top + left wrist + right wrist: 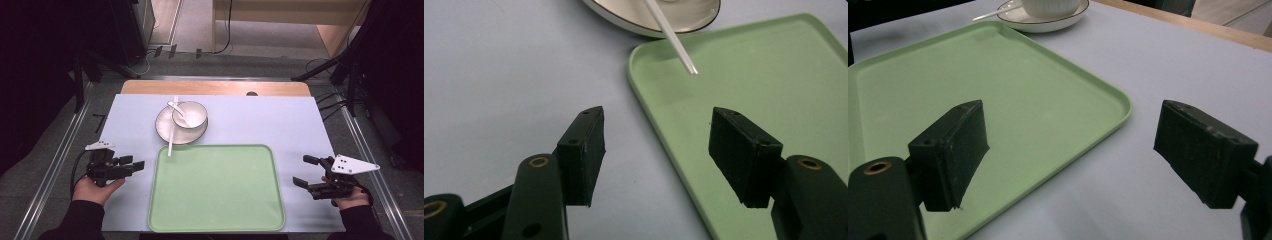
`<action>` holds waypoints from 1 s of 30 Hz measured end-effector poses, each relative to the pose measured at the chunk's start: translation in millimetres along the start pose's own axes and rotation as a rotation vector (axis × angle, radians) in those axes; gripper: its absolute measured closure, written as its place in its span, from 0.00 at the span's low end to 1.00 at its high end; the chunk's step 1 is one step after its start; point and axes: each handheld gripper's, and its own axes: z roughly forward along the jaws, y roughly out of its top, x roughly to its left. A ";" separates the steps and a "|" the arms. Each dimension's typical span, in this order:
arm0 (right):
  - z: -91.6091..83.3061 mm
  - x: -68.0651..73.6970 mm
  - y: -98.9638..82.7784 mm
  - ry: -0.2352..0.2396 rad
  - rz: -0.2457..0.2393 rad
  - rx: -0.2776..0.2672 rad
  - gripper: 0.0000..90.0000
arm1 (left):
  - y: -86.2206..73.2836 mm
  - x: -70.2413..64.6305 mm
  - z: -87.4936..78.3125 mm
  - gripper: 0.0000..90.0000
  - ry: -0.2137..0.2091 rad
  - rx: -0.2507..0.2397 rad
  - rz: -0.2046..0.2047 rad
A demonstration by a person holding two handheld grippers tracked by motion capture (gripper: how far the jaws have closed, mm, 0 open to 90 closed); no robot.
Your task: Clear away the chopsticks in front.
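Two grippers: left gripper [134, 166] just left of the tray's near-left side; right gripper [303, 171] right of the tray, well apart from it.
Left fingers: spread with nothing between them, one finger [583, 150] over the surface and the other over the tray's edge.
Right fingers: spread wide and empty, one finger [950, 150] above the tray's corner and the other above the bare surface.
Tray: green tray [216, 187] lies flat and empty on the blue surface [280, 120], near the person.
Dishes: white bowl [190, 114] sits on a plate [165, 129] just beyond the tray's far-left corner; a spoon [177, 108] rests in the bowl.
Stick: a thin white stick [671, 37] leans off the plate, its tip reaching over the tray's far rim.
Handling: tray looks light, stiff and smooth, likely plastic; its raised rim is the place to pinch, best from both sides to keep it level.
Caution: bowl and plate look ceramic, hard, slippery and breakable; stacked, they could slide, so hold the plate's rim.
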 end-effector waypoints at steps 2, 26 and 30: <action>-0.2 0.0 0.0 -0.003 0.001 -0.002 0.16 | 5.8 -2.0 2.9 0.43 -0.002 0.006 0.008; -0.2 1.4 -0.5 -0.003 -0.002 0.005 0.16 | 70.6 1.8 52.6 0.42 0.019 0.059 -0.016; -0.2 1.9 -0.5 -0.003 -0.001 0.004 0.16 | 79.3 3.9 59.5 0.43 0.033 0.069 -0.030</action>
